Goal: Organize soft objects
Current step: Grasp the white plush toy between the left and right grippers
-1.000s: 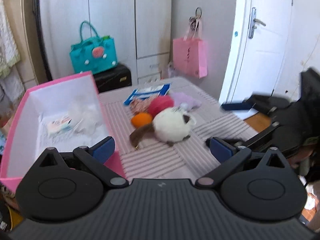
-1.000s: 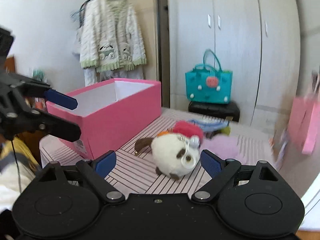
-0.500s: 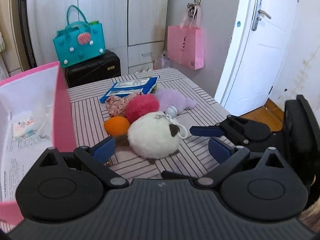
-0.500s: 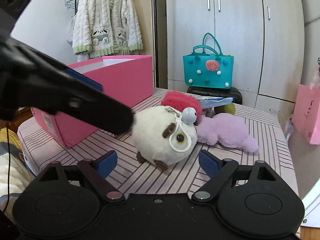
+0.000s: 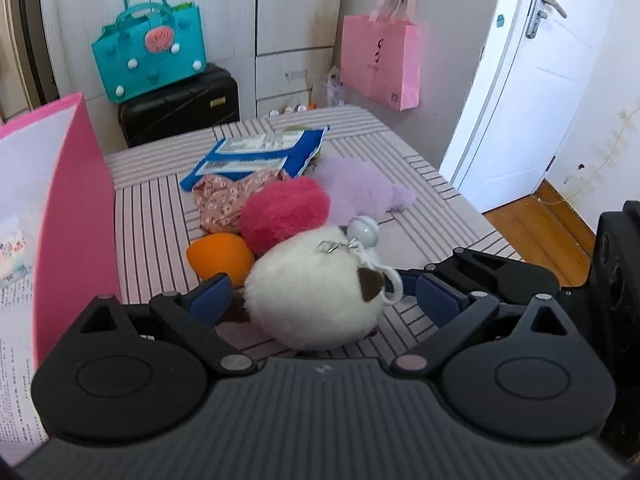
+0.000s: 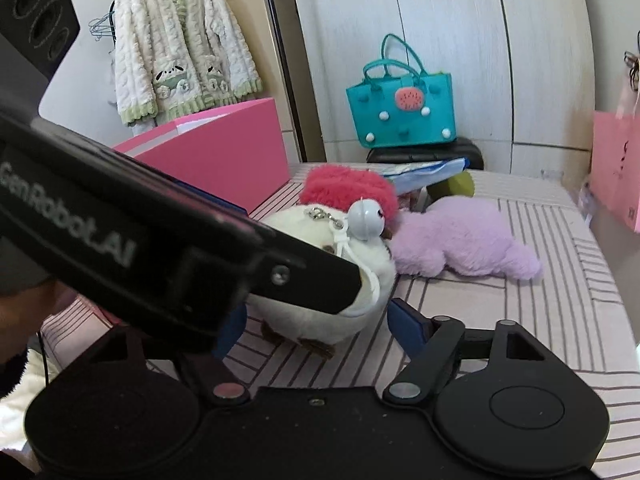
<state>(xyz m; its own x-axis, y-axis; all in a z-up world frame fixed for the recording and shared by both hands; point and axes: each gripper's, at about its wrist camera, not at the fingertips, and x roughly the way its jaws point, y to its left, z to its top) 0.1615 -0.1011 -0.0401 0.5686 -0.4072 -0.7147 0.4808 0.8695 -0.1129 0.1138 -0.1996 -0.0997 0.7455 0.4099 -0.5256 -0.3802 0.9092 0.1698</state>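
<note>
White plush toy with brown patches lies on the striped table, and both grippers have their jaws around it. In the left wrist view the left gripper has the toy between its blue pads, which stand apart and do not seem to press it, so the jaws are released. The right gripper also has the toy between its jaws; they have just been closing, yet a gap shows beside the right pad, and its left pad is hidden behind the left gripper's black finger, which crosses the right wrist view. Only the left view shows the orange ball just beyond the left jaw and the floral cloth behind it. Only the right view shows the cream cardigan hanging on the wall. Beyond the jaws lie a red fluffy ball touching the toy, a purple plush and a blue packet. The pink box stands to the left of the left jaws; printed paper lies inside. A teal bag sits on a black case.
</note>
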